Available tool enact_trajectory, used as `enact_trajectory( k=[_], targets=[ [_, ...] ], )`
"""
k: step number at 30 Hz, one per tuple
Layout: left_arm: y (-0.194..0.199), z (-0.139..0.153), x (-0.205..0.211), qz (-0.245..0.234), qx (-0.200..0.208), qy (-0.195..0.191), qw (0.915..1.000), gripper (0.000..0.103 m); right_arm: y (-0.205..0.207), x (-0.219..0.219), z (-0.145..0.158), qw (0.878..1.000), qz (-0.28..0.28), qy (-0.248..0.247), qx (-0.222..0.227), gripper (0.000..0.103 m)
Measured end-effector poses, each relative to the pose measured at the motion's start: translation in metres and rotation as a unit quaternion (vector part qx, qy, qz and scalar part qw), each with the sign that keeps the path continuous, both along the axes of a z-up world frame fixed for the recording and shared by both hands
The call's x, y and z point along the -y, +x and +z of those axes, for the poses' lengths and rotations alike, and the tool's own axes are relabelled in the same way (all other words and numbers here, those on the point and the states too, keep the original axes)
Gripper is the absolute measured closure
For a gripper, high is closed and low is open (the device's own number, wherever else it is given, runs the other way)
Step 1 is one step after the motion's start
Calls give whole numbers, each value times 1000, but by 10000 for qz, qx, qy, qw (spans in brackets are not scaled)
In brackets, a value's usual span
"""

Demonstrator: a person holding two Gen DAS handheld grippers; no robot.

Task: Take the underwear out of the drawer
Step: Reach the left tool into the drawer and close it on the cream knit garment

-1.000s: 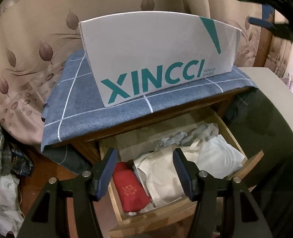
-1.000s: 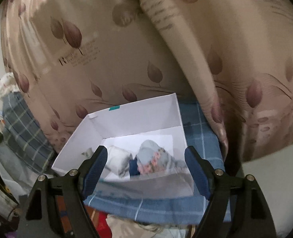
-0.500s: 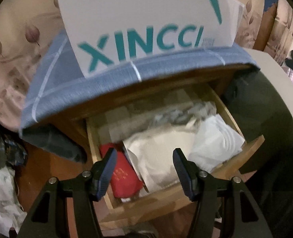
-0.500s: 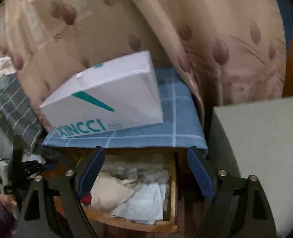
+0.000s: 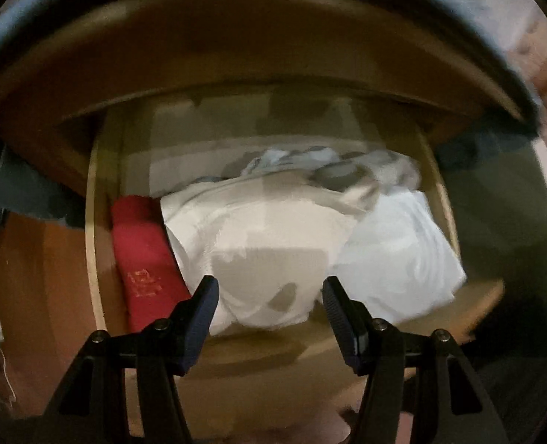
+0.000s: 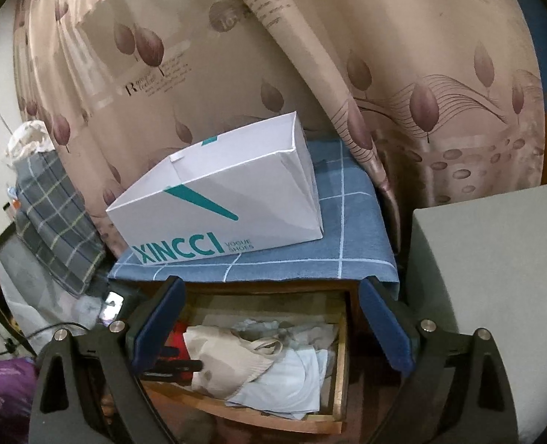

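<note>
- L gripper fingers stood apart, empty; cream underwear lay dead ahead, just beyond tips, long axis crosswise.
- R gripper apart, farther off from drawer.

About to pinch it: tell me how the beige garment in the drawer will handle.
The beige garment looks crumpled and soft, so probably floppy and light. It overlaps the white cloth, which may drag along. The left gripper is open over it.

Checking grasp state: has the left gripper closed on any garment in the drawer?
No. The left gripper is open above the cream garment in the drawer, with nothing pinched.
</note>
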State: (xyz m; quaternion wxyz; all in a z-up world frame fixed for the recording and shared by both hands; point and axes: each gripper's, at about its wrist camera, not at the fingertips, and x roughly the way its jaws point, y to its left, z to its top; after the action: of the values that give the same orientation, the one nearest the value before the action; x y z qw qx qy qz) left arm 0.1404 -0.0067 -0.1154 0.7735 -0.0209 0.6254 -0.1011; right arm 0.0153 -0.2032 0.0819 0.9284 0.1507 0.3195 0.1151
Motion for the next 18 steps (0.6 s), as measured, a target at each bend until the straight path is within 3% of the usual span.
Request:
enact_trajectory(
  k=[4,9,14,18],
  targets=[
    [8,-21,-14,774,-316,-133,9964,43,-4,5,1,9999,65,132,42,9],
    [11,-41,-31,1730,-460,-865,9800,43,-7,10,2,9991,185,367,97,9],
    [12,-41,-36,2320,-180,-1007,9673,43,-8,12,2,9976,358,577,124,9],
    [18,-51,-34,2670,-265,-995,9582,42,-8,15,0,9964,409,732,144,9]
  ],
)
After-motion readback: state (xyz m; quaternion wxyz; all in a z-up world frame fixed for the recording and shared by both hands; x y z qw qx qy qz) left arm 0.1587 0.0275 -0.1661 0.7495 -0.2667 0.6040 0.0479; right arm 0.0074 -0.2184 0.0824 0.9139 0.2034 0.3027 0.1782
